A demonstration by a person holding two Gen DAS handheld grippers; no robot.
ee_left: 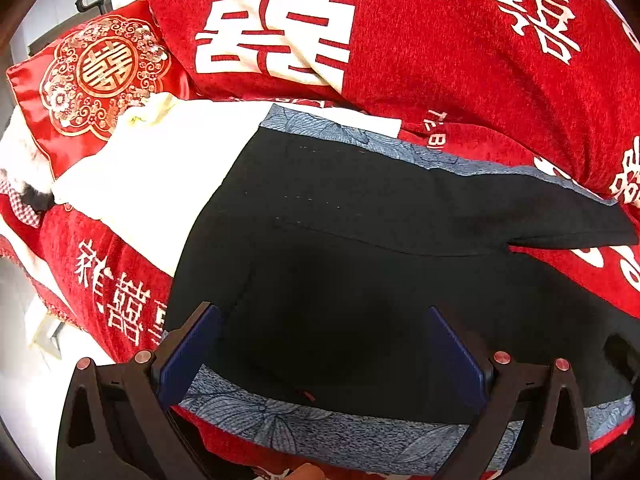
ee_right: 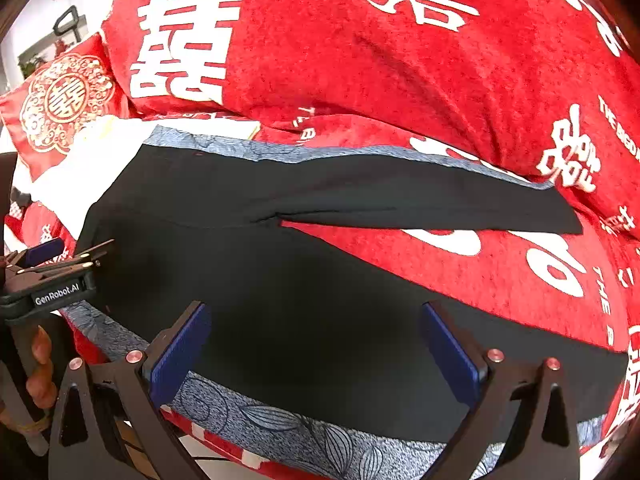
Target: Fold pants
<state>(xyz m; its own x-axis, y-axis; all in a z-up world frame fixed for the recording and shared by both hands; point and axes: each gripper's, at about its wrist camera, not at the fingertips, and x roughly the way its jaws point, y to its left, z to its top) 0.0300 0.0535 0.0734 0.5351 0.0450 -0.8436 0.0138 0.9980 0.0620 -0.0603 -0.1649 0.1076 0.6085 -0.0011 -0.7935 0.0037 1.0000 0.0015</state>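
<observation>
Black pants (ee_left: 360, 264) lie spread flat on a blue floral cloth (ee_left: 320, 436) over a red bed cover. The waist is toward the left and the two legs run right, with a split between them (ee_right: 288, 220). My left gripper (ee_left: 324, 332) hovers open over the near waist part, nothing between its blue pads (ee_left: 188, 356). My right gripper (ee_right: 316, 332) stands open above the near leg (ee_right: 320, 320). In the right wrist view the left gripper (ee_right: 64, 264) shows at the left edge, a hand (ee_right: 40, 372) below it.
A big red quilt with white characters (ee_left: 440, 60) is heaped behind the pants. A red embroidered pillow (ee_left: 96, 76) and a white cloth (ee_left: 160, 176) lie at the back left. The bed's near edge runs just under the floral cloth (ee_right: 300, 432).
</observation>
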